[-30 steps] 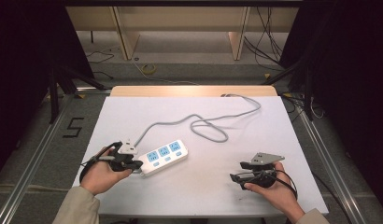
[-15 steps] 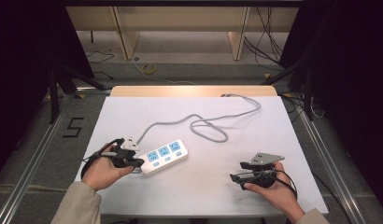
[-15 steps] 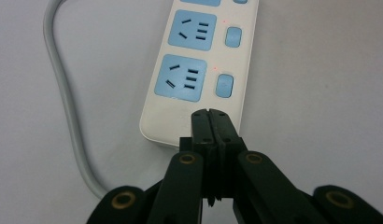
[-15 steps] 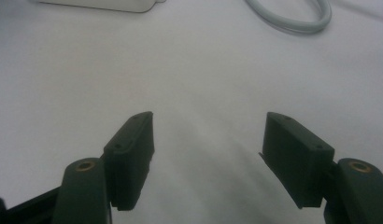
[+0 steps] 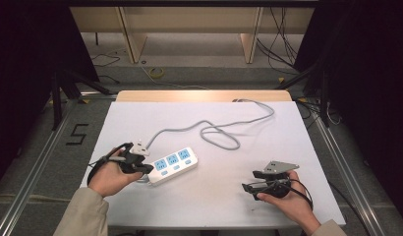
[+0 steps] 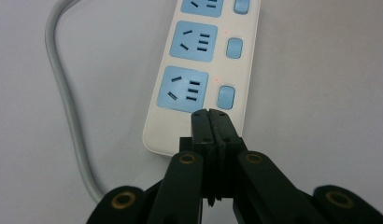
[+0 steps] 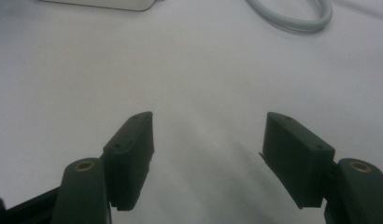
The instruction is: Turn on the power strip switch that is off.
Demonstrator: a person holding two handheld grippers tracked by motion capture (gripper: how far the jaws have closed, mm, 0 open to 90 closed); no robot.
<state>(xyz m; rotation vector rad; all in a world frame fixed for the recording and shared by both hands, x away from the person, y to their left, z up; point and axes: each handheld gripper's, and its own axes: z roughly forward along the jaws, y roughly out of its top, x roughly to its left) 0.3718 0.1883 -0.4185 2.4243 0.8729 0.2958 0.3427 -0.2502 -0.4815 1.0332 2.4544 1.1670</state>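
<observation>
At the power strip (image 6: 201, 70) end, left tool (image 6: 211, 114) closed, right tool (image 7: 208, 140) agape

a white table (image 5: 140, 118) carries a white power strip (image 5: 172, 165) and its looping grey cable (image 5: 216, 135).

Left gripper (image 5: 146, 168) creeps slightly right, closed tips now at the near end of the power strip (image 5: 172, 165); strip nudged marginally.
</observation>
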